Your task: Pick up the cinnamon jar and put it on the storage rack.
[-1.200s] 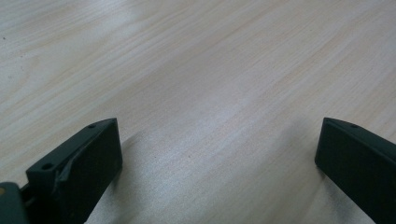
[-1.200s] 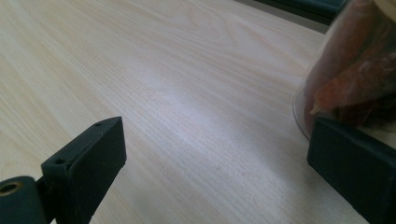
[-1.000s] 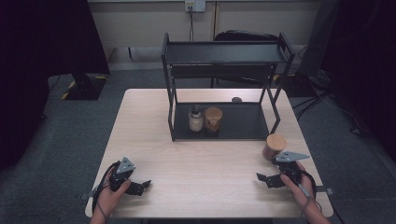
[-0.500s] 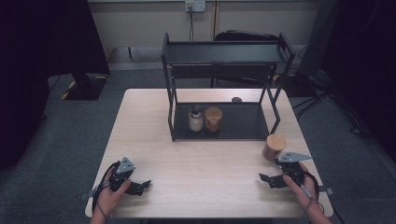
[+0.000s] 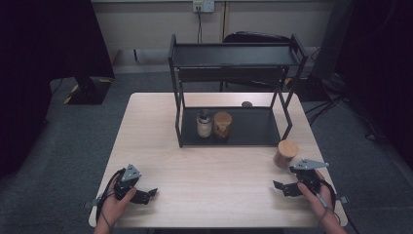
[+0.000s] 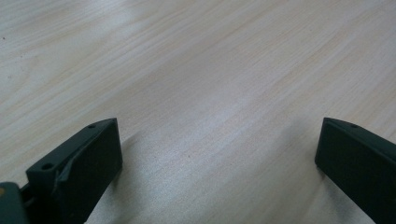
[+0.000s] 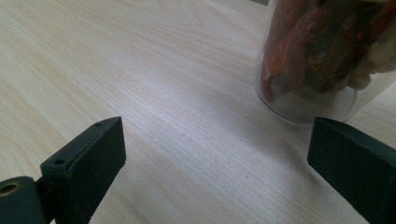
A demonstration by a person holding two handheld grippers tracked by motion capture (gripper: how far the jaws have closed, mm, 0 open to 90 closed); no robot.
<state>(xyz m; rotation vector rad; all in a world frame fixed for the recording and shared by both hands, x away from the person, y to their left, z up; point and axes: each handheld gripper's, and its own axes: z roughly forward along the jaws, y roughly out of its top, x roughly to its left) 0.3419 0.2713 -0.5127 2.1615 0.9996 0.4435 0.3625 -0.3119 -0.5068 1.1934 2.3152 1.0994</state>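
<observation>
From the high view, the right gripper (image 5: 288, 187) rests on the light wooden table (image 5: 156, 126) near its front right corner, held in the person's right hand (image 5: 319, 195), and the clear round jar with a wooden lid (image 5: 285, 153) stands just beyond it, near but not touching. The right gripper view adds what the high view cannot resolve: the jar (image 7: 322, 56) is see-through and packed with reddish-brown dried pieces, its base flat on the wood, sitting ahead and toward the right-hand jaw, outside the gap. Those jaws stand wide apart with nothing between them. The jar is upright, its long axis vertical, lid on top.

The left gripper (image 5: 142, 195) lies near the front left corner in the left hand (image 5: 114, 204); its own view shows bare wood grain between widely spread jaws, gripping nothing.

The high view alone takes in the black metal two-tier shelf rack (image 5: 234, 53) at the table's far side, with a pale jar (image 5: 204, 124) and a brown jar (image 5: 222, 126) side by side on its lower tray.
</observation>
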